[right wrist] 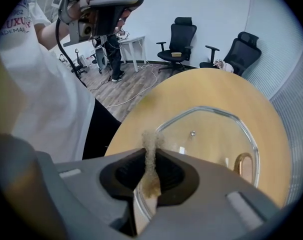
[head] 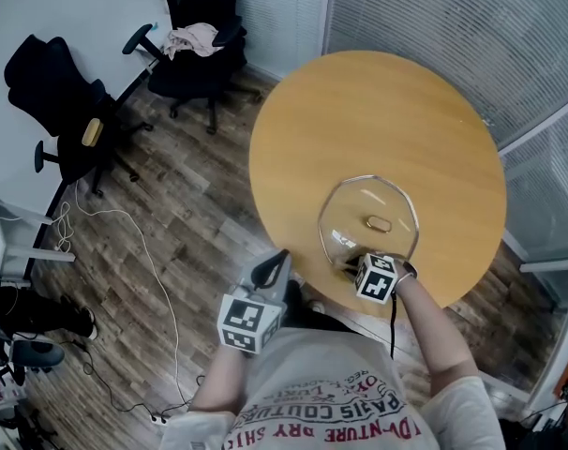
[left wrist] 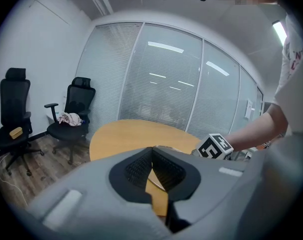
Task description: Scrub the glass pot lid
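- Head view: a clear glass pot lid with a brass knob lies flat by the near edge of the round wooden tabletop. The right gripper sits at the lid's near rim. The left gripper hangs off the tabletop's near-left edge, so the right one is nearer.
- Left gripper view: the jaws are pressed together on nothing, with the tabletop ahead.
- Right gripper view: the jaws are clamped on a thin tan scrubbing pad standing on edge. The lid spreads straight ahead of the tips with its knob ahead-right, so scrubbing likely means pushing forward over the glass.
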A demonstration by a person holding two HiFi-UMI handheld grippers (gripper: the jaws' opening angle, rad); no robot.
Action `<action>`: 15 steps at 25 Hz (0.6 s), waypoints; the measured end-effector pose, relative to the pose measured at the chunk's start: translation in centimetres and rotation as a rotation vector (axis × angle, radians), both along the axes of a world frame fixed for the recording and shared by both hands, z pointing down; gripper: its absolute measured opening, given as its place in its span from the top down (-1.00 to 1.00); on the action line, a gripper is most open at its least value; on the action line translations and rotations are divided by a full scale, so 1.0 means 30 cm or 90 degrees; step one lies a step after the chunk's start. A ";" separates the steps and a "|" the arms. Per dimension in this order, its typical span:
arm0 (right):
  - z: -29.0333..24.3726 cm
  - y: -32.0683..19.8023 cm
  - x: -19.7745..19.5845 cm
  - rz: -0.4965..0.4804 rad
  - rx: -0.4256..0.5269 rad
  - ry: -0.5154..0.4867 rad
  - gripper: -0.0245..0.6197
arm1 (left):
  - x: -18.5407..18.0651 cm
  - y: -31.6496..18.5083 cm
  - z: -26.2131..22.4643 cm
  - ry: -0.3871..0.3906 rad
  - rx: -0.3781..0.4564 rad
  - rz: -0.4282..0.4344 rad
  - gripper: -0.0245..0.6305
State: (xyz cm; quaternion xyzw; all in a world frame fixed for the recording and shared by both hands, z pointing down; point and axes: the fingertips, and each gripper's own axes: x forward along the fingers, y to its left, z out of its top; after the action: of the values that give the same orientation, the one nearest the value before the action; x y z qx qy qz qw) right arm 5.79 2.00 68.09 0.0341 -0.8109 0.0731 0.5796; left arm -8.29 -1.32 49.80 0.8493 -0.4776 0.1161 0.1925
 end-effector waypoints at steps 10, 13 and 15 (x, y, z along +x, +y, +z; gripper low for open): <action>-0.076 -0.018 0.148 0.086 0.043 -0.040 0.74 | 0.154 -0.018 -0.037 0.003 0.007 0.059 0.91; -0.129 -0.085 0.228 0.148 0.091 -0.059 0.74 | 0.206 -0.047 -0.047 -0.001 0.012 0.083 0.91; -0.162 -0.137 0.286 0.185 0.123 -0.070 0.74 | 0.247 -0.074 -0.048 -0.005 0.015 0.100 0.91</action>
State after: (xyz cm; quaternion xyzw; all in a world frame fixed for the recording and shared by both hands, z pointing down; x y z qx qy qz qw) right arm 14.38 -2.11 63.24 0.2027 -0.8311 0.0797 0.5117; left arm -0.88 -3.54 48.37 0.8861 -0.4113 0.1282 0.1707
